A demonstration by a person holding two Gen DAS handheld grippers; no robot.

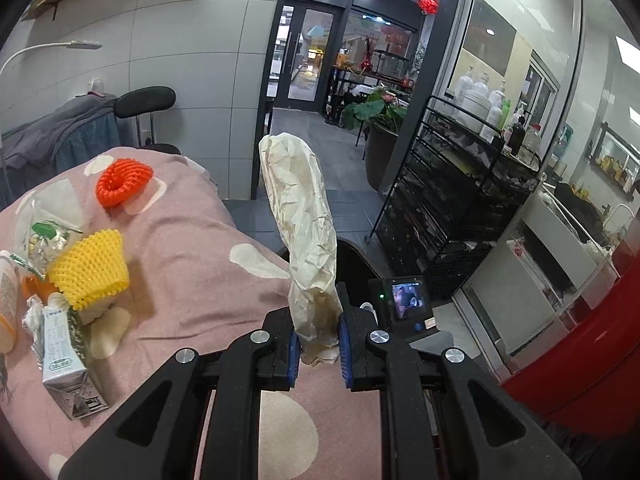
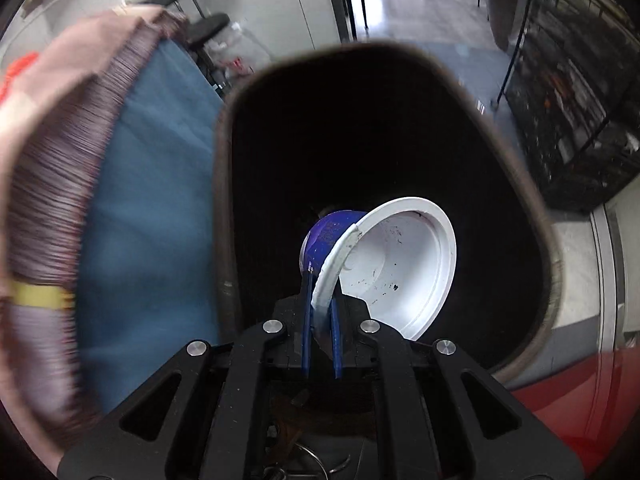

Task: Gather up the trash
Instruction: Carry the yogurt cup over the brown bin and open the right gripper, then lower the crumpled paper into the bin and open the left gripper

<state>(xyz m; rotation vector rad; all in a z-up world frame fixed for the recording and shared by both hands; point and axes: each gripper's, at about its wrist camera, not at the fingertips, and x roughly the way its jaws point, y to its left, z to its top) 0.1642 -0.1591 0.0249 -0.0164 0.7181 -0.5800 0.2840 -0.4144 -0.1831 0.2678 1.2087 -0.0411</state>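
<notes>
My left gripper [image 1: 318,340] is shut on the lower end of a crumpled, stained paper bag [image 1: 300,216] that stands up above the pink spotted cloth [image 1: 192,248]. On that cloth lie an orange foam net [image 1: 124,182], a yellow foam net [image 1: 90,272], a milk carton [image 1: 66,364] and a clear snack wrapper [image 1: 44,232]. My right gripper [image 2: 321,320] points steeply down, shut on the rim of a white and blue plastic cup [image 2: 392,264]. The cup hangs over the dark mouth of a black bin [image 2: 380,140].
A black wire rack [image 1: 452,200] with bottles stands at the right, and a red object [image 1: 580,360] is close at the lower right. The other gripper's small screen [image 1: 406,300] shows past the cloth's edge. A blue cloth [image 2: 160,200] hangs beside the bin.
</notes>
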